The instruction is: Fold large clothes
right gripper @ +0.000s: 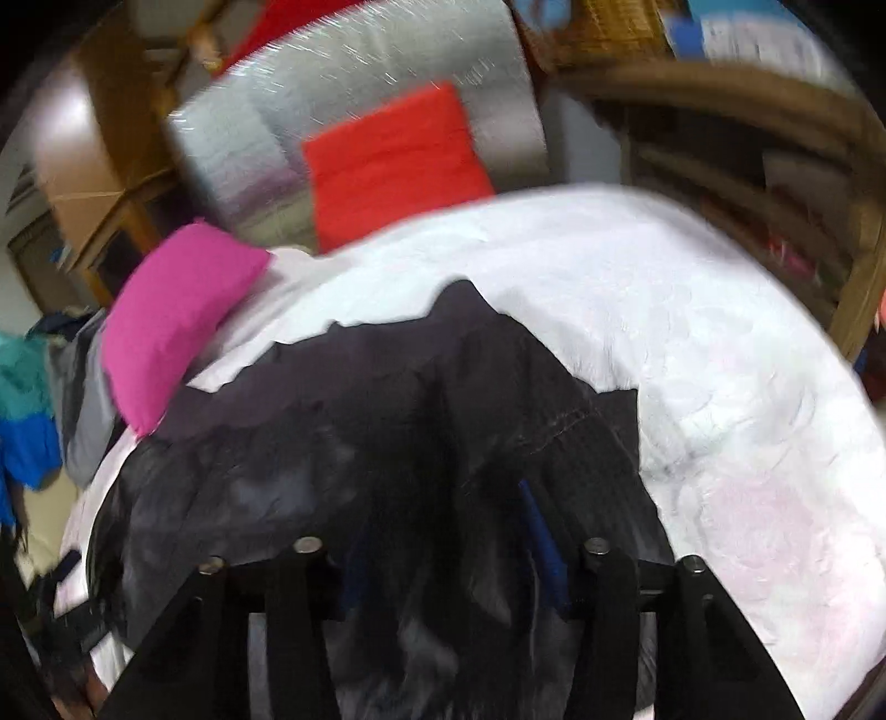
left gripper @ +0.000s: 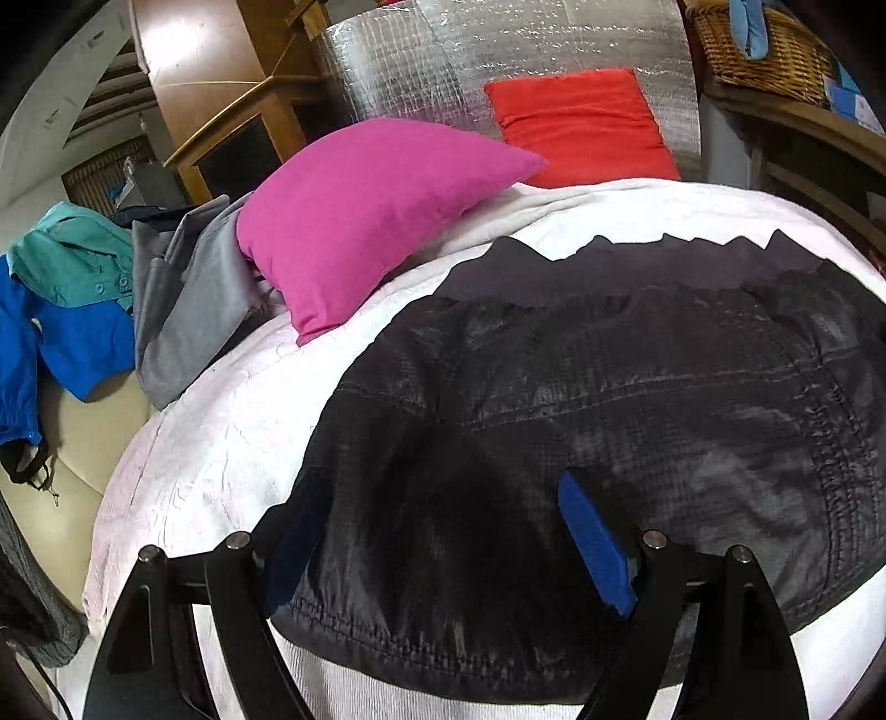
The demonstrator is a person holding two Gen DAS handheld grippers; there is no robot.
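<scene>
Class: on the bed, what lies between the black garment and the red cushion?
Only bare white bedcover separates the black garment from the red cushion, clearest in the left wrist view.

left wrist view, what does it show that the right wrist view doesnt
Only the left wrist view shows the wicker basket at top right, the left tongs standing open over the black garment, and a sharp look at the grey top.

Only the right wrist view shows the right tongs with dark cloth bunched between them; blur hides whether they pinch it.

Both show the black garment on the white cover, the pink cushion, the red cushion and the teal and blue clothes.
</scene>
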